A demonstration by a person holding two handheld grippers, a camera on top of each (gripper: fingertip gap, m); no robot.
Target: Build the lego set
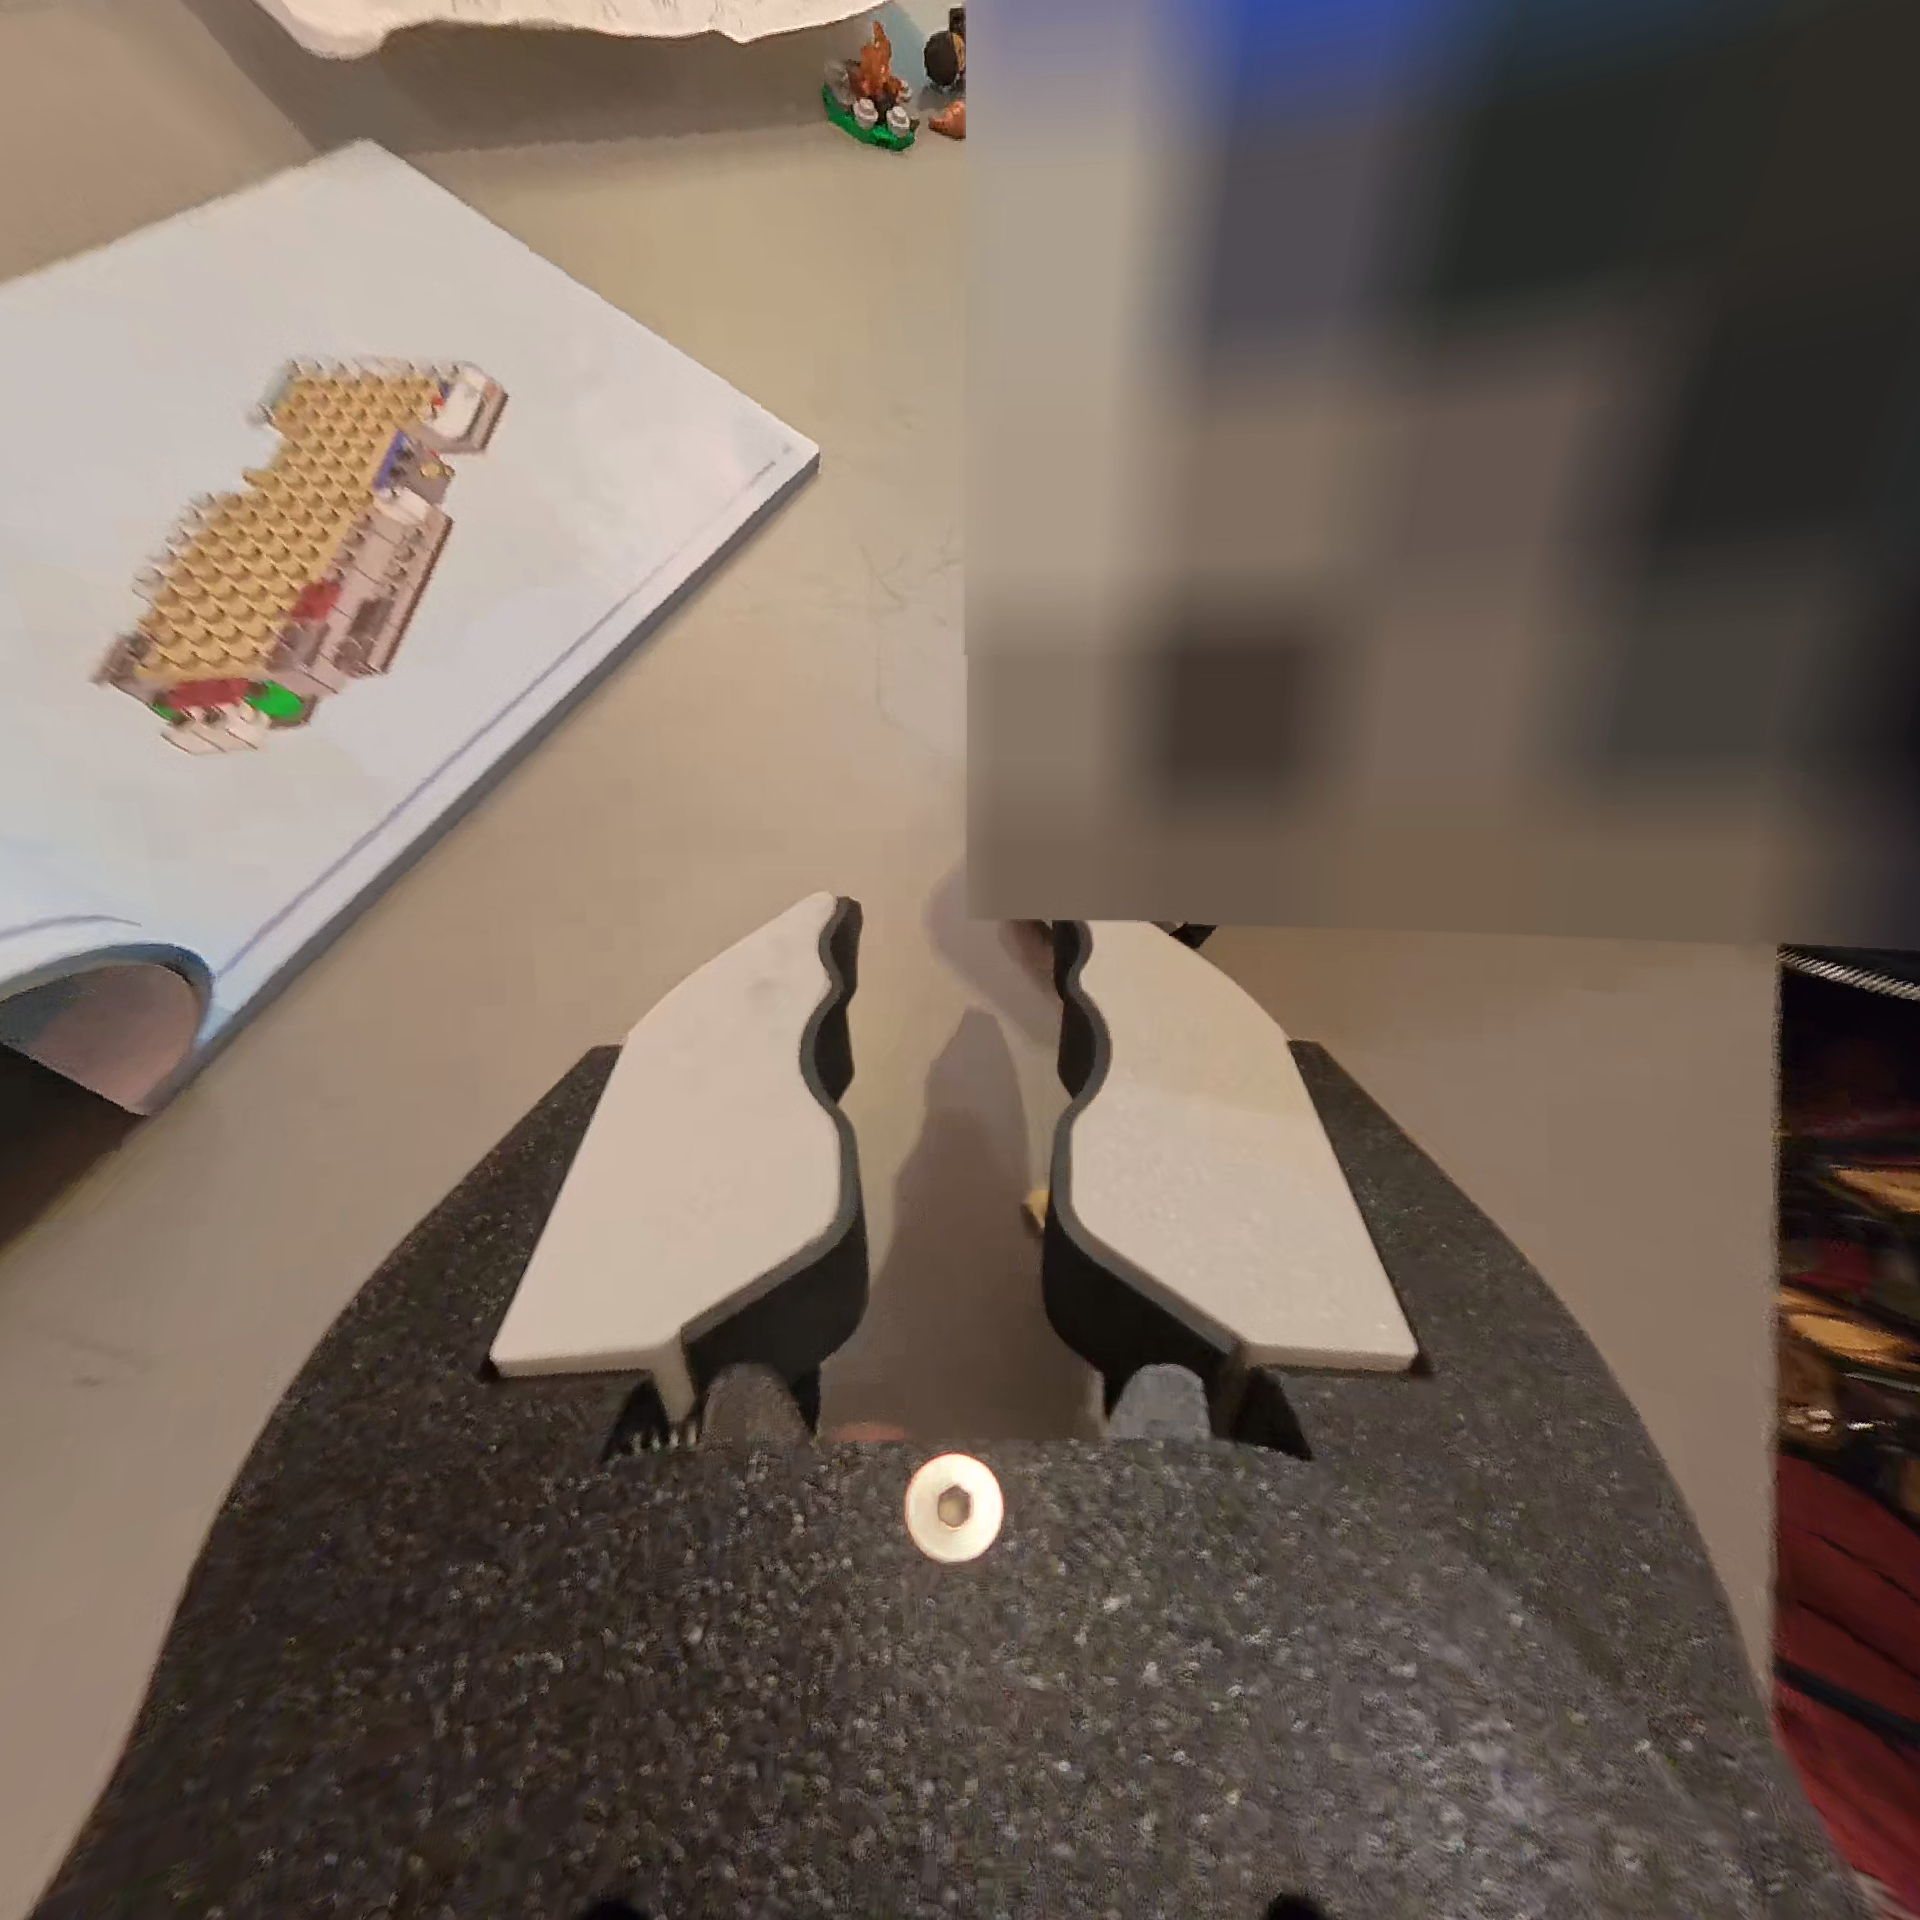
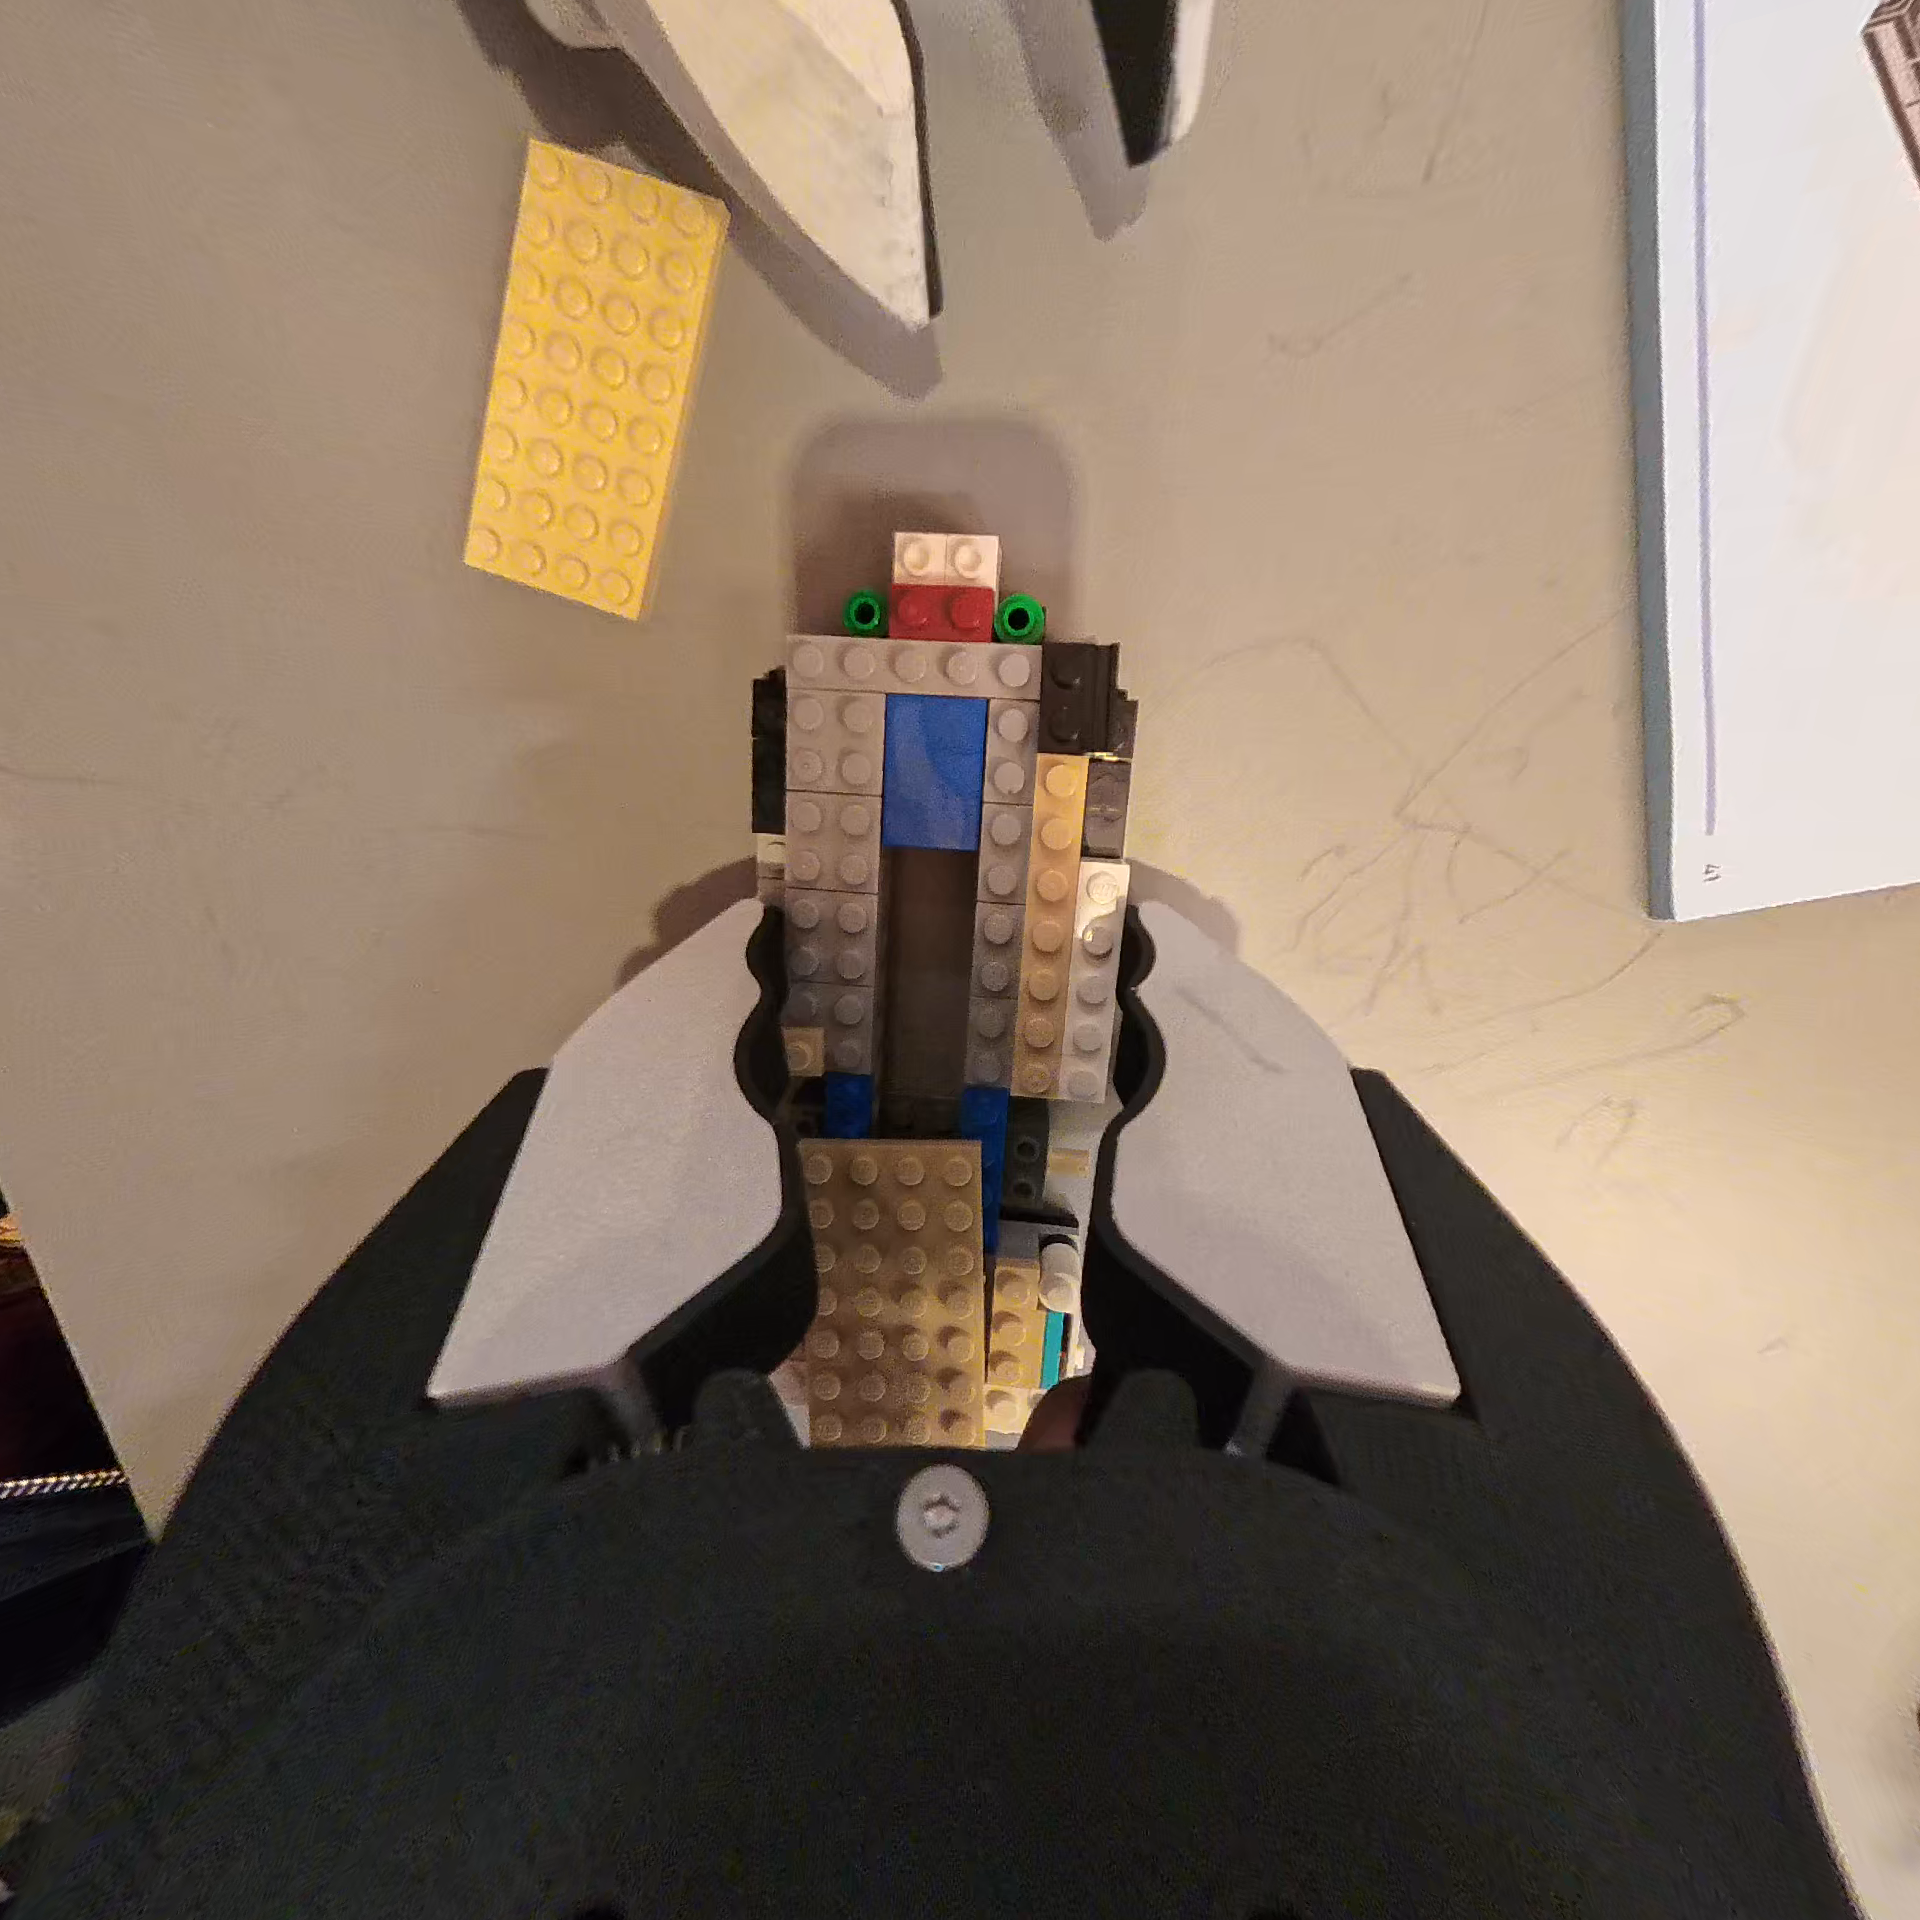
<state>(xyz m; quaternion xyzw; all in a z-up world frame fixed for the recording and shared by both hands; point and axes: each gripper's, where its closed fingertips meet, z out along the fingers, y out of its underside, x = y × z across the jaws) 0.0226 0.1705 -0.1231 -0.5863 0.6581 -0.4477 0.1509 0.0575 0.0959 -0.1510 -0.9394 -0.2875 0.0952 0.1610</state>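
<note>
My right gripper is shut on a brick model, a long build of grey, blue, tan and black bricks with a red and white tip and two green studs. Both pads press on its sides, and it reaches forward past the fingertips over the beige table. My left gripper is open with nothing between its fingers. It also shows at the top of the right wrist view, just beyond the model's tip. A yellow studded plate lies flat on the table next to the left gripper's finger.
An open instruction booklet lies at the left of the left wrist view, and its edge shows in the right wrist view. A small brick figure group stands far back. A dark red patterned thing is at the right edge. Tip to tip, the grippers are about 9 centimetres apart. The yellow studded plate sits 6 centimetres or so from the ends of my left fingers.
</note>
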